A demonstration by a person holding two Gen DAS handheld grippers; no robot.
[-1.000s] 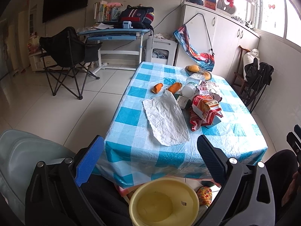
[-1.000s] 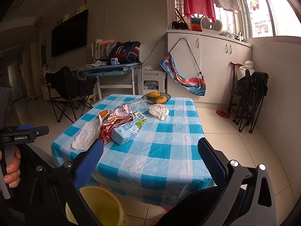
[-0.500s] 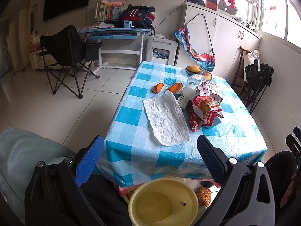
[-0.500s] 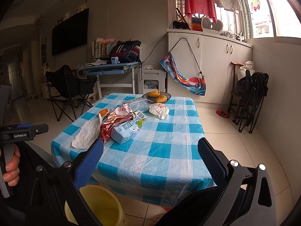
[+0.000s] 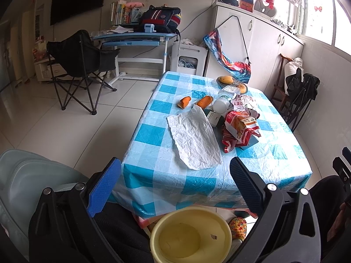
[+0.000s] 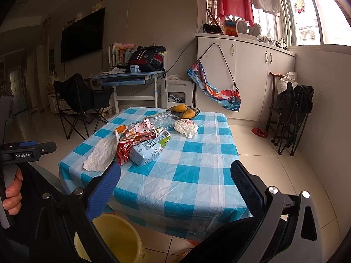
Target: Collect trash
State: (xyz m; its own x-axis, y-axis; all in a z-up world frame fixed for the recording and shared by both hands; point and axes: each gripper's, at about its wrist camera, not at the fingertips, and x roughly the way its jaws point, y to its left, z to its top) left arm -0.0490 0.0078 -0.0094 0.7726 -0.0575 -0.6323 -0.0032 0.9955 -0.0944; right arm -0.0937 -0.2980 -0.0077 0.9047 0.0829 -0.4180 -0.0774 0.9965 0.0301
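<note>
On the table [image 5: 274, 166], under its blue-and-white checked plastic cover, all the trash is untouched: nothing collected yet, as far as I can judge. Yellow bucket [image 5: 190, 234] sits on the floor below the near table edge, between the two grippers; it looks empty apart from one small dark speck inside.

Left to pick up, judging by what reads as waste:
- crumpled white paper bag [image 5: 194, 140], lying flat near the left edge
- red-orange snack wrapper [image 5: 240, 130], torn open, resting on the milk carton [image 6: 149, 151]
- crushed clear plastic bottle [image 5: 224, 100]
- crumpled white paper wad [image 6: 186, 127], near the fruit bowl
- two orange peel pieces [image 5: 184, 102], beyond the paper bag

Fruit bowl [image 6: 183, 111] with mangoes at the far end is probably not trash.

Left gripper [image 5: 175, 184]: jaws wide open, holding nothing, hovering short of the table above the bucket. Right gripper [image 6: 175, 184]: same, jaws spread wide, empty, aimed at the near corner of the table. A hand [image 6: 12, 191] grips the left unit's handle in the right view.

Readable text: "GenRobot.AI" on the left gripper body. White label with red print in the trash pile reads "3-4人" and "5人及以上". The carton has green Chinese characters and a barcode; too small to read. Snack wrapper print is not legible.
</note>
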